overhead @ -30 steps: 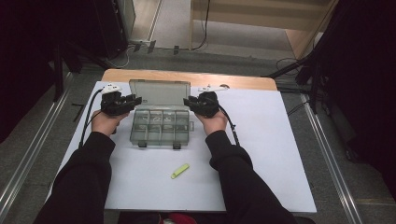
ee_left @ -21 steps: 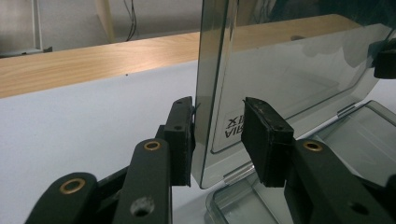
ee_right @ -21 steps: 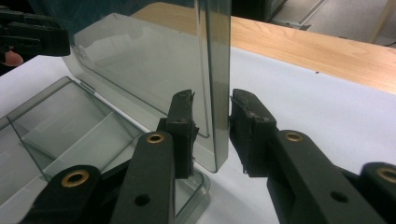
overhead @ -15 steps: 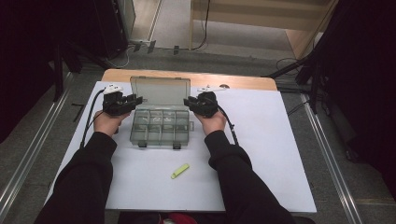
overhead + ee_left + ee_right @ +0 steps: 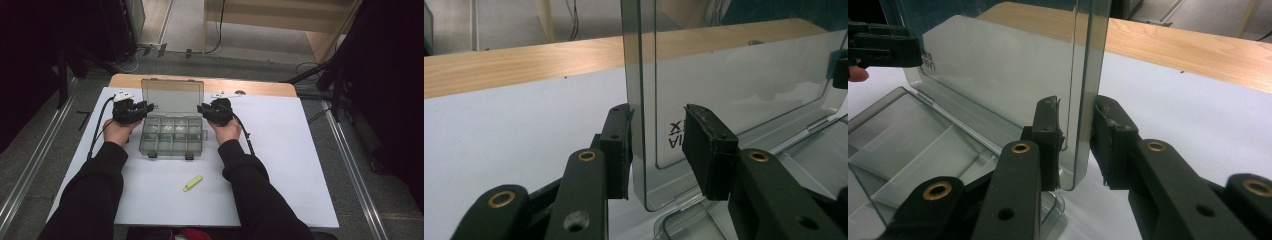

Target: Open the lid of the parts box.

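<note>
1. A clear plastic compartment box (image 5: 172, 134) is seen lying on the white table top (image 5: 280, 165), near its far edge, with its lid (image 5: 172, 97) raised upright at the back.
2. Both forearms in dark sleeves are stretched forward from the near edge of the table, one on each side of the box, with the hands level with the box's rear corners.
3. The left gripper (image 5: 145, 107) is held at the lid's left edge and is pointed inward toward it. In the left gripper view the lid edge (image 5: 641, 110) is seen between the jaws: the left pad lies against or just beside it, while a clear gap is left before the other pad, so the jaws are spread and nothing is pinched.
4. The right gripper (image 5: 201, 108) is held at the lid's right edge. Its jaws have just been closing around that edge (image 5: 1088, 95); in the right gripper view narrow gaps are seen on both sides, so the lid is bracketed but not yet pressed.
5. A small yellow-green marker (image 5: 192, 183) is seen lying apart on the table, nearer the person, between the forearms.
</note>
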A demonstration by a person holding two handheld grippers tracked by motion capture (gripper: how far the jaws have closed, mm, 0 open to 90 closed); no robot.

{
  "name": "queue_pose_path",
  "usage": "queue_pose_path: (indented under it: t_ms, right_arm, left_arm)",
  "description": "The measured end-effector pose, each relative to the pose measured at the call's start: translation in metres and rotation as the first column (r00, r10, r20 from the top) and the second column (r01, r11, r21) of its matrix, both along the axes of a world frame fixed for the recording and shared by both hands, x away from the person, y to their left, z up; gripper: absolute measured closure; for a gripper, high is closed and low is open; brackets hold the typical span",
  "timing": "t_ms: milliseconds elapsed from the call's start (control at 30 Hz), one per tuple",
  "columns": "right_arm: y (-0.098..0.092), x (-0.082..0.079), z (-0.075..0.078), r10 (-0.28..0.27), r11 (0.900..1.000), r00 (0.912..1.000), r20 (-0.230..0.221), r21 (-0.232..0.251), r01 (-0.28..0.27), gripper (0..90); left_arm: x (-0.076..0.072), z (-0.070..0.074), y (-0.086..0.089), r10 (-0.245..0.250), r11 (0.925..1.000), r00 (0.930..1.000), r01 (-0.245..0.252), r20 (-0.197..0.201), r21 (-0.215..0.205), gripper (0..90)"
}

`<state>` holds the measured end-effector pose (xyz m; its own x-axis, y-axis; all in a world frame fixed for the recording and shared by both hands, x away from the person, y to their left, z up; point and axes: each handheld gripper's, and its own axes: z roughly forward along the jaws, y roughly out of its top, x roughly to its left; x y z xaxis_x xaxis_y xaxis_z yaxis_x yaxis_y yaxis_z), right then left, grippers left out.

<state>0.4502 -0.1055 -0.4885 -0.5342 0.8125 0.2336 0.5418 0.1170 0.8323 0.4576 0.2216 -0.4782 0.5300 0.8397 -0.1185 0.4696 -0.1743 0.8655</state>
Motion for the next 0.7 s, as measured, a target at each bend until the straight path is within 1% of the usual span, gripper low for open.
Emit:
queue_pose_path:
  t_ms: [67,233,367,567,700]
  right_arm:
    - [0.0004,0.0002,-0.0007,-0.004,1.000,1.0000,-0.001,0.002,0.004,74.6]
    - [0.0010,0.0011,-0.0023,-0.013,1.000,0.9999,-0.006,0.001,0.013,74.7]
    - [0.0006,0.0018,-0.0029,-0.016,1.000,0.9998,-0.013,0.001,0.016,74.7]
    - [0.0010,0.0033,-0.0058,-0.024,1.000,0.9996,-0.014,0.000,0.024,74.6]
    - [0.0005,0.0046,-0.0079,-0.029,0.999,0.9992,-0.028,0.022,0.030,74.4]
  left_arm:
    - [0.0007,-0.0008,-0.0003,0.003,1.0000,1.0000,-0.003,0.002,0.001,63.2]
    - [0.0025,-0.0031,-0.0012,0.014,0.9998,0.9999,-0.014,-0.002,-0.015,62.6]
    - [0.0035,-0.0044,-0.0022,0.014,0.9998,0.9999,-0.014,0.006,-0.015,62.2]
    - [0.0044,-0.0061,-0.0028,0.019,0.9996,0.9998,-0.018,0.001,-0.022,60.9]
    - [0.0052,-0.0076,-0.0035,0.025,0.9994,0.9997,-0.025,-0.001,-0.026,59.9]
